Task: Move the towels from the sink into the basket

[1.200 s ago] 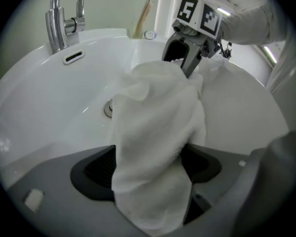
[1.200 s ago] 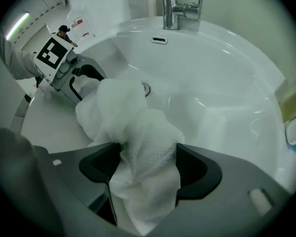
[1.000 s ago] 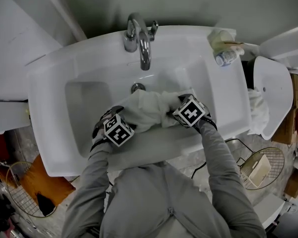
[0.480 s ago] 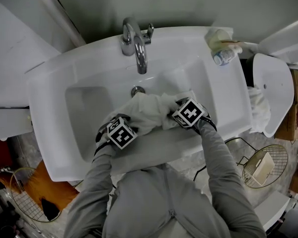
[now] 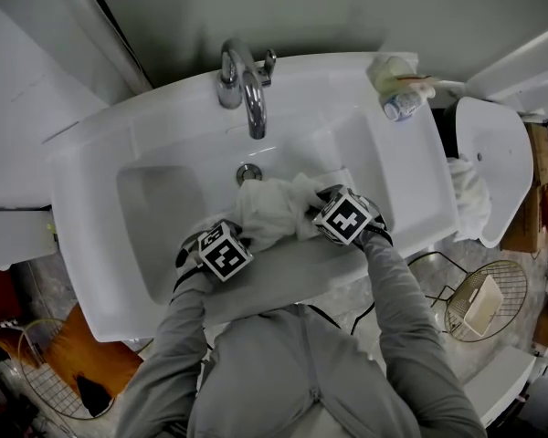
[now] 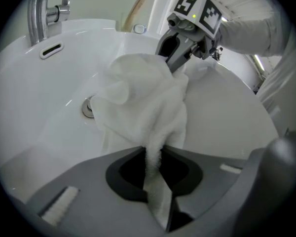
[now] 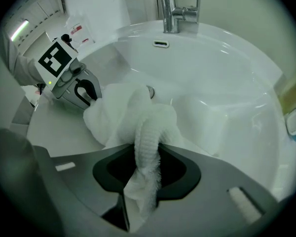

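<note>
Gripping one white towel (image 5: 269, 206) in the sink (image 5: 155, 199) basin, the left gripper (image 6: 153, 158) and right gripper (image 7: 147, 157) have just closed; both sets of fingers (image 6: 101, 196) clench its cloth.

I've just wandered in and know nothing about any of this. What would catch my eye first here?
A white towel lies bunched in the sink, beside the drain and under the faucet. Two tools have just closed on it. The left hand-held gripper pinches its left end and the right hand-held gripper pinches its right end.
</note>
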{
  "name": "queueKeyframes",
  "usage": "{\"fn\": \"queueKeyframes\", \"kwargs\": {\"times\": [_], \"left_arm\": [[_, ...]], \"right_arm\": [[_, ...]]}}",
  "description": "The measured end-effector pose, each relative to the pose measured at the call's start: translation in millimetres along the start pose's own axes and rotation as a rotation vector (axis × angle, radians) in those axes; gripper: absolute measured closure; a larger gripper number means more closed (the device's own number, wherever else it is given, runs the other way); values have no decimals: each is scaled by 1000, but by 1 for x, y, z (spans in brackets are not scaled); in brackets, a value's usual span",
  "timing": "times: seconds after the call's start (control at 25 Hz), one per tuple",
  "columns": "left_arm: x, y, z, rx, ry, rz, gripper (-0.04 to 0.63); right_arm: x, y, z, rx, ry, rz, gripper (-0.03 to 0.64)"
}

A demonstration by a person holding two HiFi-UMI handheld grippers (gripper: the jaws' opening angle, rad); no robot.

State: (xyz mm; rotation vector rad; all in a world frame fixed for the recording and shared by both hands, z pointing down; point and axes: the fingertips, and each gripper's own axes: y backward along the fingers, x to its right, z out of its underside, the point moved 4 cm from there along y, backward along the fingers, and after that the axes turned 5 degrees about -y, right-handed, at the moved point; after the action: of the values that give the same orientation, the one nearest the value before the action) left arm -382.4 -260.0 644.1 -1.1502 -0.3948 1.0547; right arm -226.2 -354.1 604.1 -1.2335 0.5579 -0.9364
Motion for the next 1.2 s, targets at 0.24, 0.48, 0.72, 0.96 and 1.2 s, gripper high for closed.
{"fn": "queueKeyframes", "kwargs": {"times": [0.24,0.48,0.72,0.96,1.2], "left_arm": [[-10,19,-5,42,12,-80,497],[-25,50,-19,149,72,-161,497],[-29,89,-56,322,79,-227,499],[-28,132,-96,497,48,-290,500],[5,162,-149,622,-31,-321,500]], "right_arm": [[4,21,-3,85,-24,51,508],[10,55,-10,201,-77,121,508],[18,105,-11,371,-162,205,508],[25,173,3,540,-251,308,509],[23,247,48,706,-322,425,508]]}}
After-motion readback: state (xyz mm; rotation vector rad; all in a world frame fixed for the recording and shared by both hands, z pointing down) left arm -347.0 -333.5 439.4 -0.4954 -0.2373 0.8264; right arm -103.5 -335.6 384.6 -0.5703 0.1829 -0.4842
